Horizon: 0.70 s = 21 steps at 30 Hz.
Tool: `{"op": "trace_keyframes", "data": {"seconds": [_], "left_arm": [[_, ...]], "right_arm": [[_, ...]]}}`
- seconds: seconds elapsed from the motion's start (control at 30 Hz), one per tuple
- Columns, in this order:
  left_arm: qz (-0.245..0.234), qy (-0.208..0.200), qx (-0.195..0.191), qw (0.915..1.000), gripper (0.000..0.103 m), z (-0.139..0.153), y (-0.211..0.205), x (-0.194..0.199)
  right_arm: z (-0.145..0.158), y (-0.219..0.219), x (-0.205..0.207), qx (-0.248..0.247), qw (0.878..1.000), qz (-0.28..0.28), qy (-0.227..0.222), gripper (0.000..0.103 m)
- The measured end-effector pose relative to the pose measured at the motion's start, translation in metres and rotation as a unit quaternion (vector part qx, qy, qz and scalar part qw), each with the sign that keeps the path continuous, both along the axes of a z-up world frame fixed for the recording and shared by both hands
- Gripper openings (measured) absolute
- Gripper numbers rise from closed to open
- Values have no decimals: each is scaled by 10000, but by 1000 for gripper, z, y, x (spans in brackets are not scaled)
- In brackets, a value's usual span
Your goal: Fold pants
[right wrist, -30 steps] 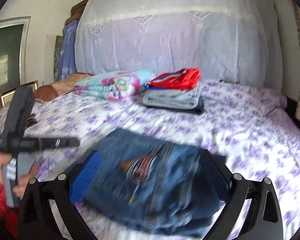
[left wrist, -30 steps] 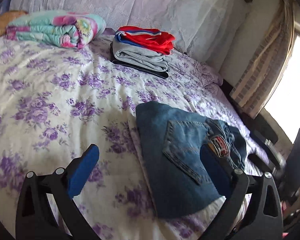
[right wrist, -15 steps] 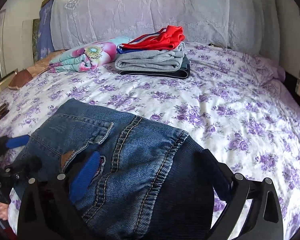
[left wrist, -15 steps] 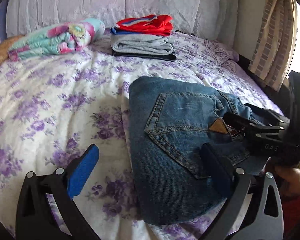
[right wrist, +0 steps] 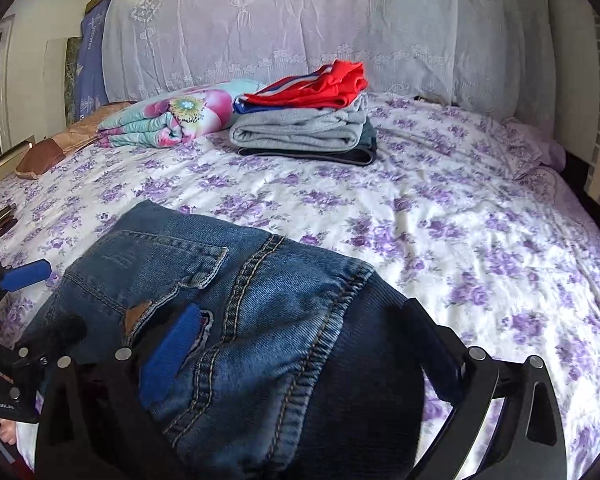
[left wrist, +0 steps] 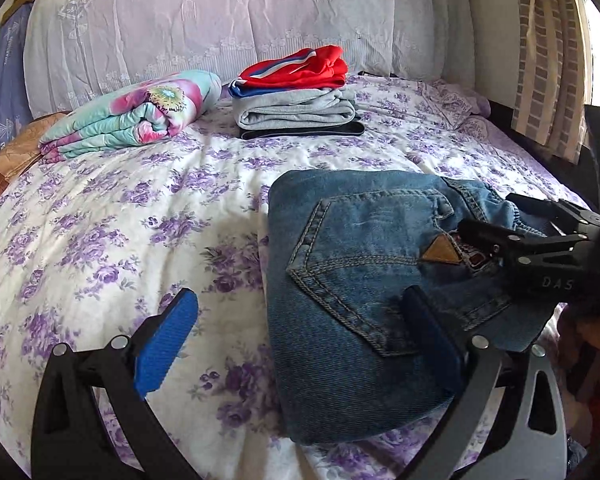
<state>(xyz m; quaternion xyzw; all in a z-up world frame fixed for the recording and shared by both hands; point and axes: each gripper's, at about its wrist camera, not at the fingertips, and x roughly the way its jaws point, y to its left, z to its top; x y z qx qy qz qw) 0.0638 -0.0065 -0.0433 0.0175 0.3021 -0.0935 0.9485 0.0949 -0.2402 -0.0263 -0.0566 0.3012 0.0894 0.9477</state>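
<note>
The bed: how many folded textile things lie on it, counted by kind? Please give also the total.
Folded jeans: 1
Folded floral quilt: 1
Garments in the stack at the back, namely red top, grey sweatshirt, dark piece: 3 visible
Total: 5 on the bed

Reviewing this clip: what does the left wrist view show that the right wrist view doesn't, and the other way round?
Only the left wrist view shows the striped curtain by the window and the right tongs from outside, reaching over the jeans. Only the right wrist view shows the jeans' dark ribbed waistband and the left tongs from outside. Both show the folded jeans, the floral bedspread, the rolled floral blanket and the stack of folded clothes.
</note>
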Motion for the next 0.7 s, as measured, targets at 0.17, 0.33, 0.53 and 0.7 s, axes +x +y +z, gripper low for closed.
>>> {"op": "trace_keyframes", "data": {"seconds": [0.17, 0.33, 0.53, 0.7], "left_arm": [[-2, 35, -70, 10000, 99, -1, 1, 0], [-1, 7, -23, 10000, 99, -1, 0, -1], [9, -38, 55, 10000, 99, 0, -2, -2], [44, -93, 143, 9998, 99, 1, -5, -3]], "right_arm": [[17, -4, -36, 125, 9994, 16, -318, 100], [-4, -3, -50, -402, 9990, -26, -193, 100], [-15, -23, -39, 448, 9986, 62, 274, 100], [-18, -25, -39, 611, 9975, 103, 346, 100]]}}
